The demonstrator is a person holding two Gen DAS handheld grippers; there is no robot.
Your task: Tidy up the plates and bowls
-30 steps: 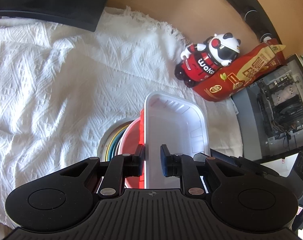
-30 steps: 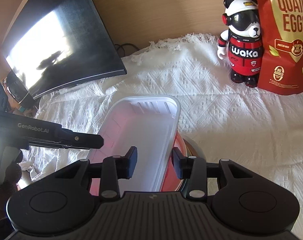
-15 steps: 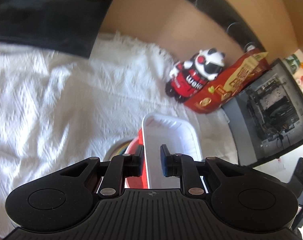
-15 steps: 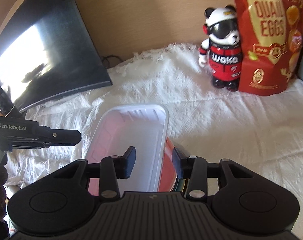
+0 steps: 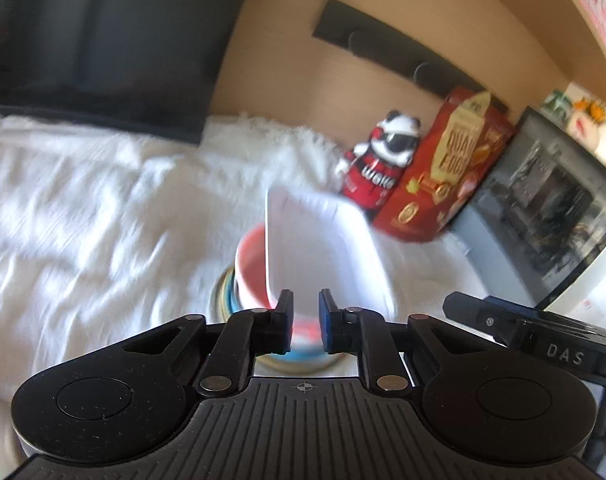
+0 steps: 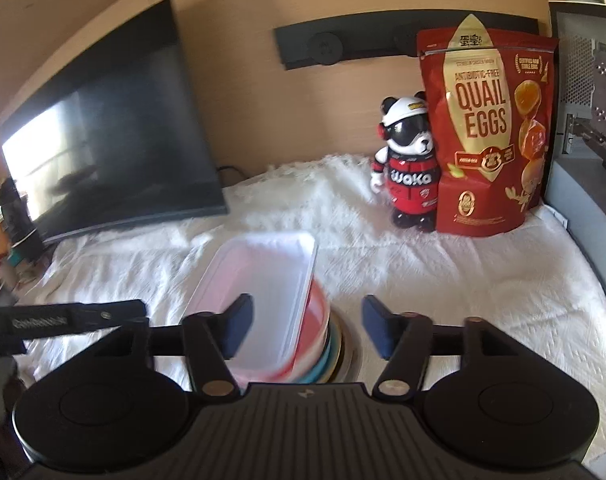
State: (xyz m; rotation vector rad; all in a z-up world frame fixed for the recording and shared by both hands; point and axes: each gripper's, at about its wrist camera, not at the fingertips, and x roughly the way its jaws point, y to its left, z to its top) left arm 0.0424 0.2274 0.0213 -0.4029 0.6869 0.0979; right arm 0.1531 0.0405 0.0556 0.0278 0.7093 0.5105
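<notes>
A white rectangular tray (image 5: 315, 248) (image 6: 263, 276) rests in a red bowl (image 5: 249, 264) (image 6: 317, 316), which tops a stack of coloured plates (image 5: 223, 300) (image 6: 335, 352) on the white cloth. My left gripper (image 5: 305, 320) hangs just short of the tray's near rim, shut with nothing between its pads. The jaws of my right gripper (image 6: 305, 314) are opening. The tray's right rim and the bowl's edge show in the gap, and neither pad touches them. Each view also catches the other gripper's side at its edge. Both views are blurred by motion.
A panda figure (image 6: 407, 168) and a red quail-egg bag (image 6: 487, 132) stand at the back right. A computer case (image 6: 583, 100) is at the far right. A dark monitor (image 6: 115, 140) leans at the back left. The cloth (image 6: 463, 280) covers the table.
Both grippers have drawn back and up from the tray. The right jaws have spread wide off the tray's rim. The left jaws have let the rim go and narrowed.
</notes>
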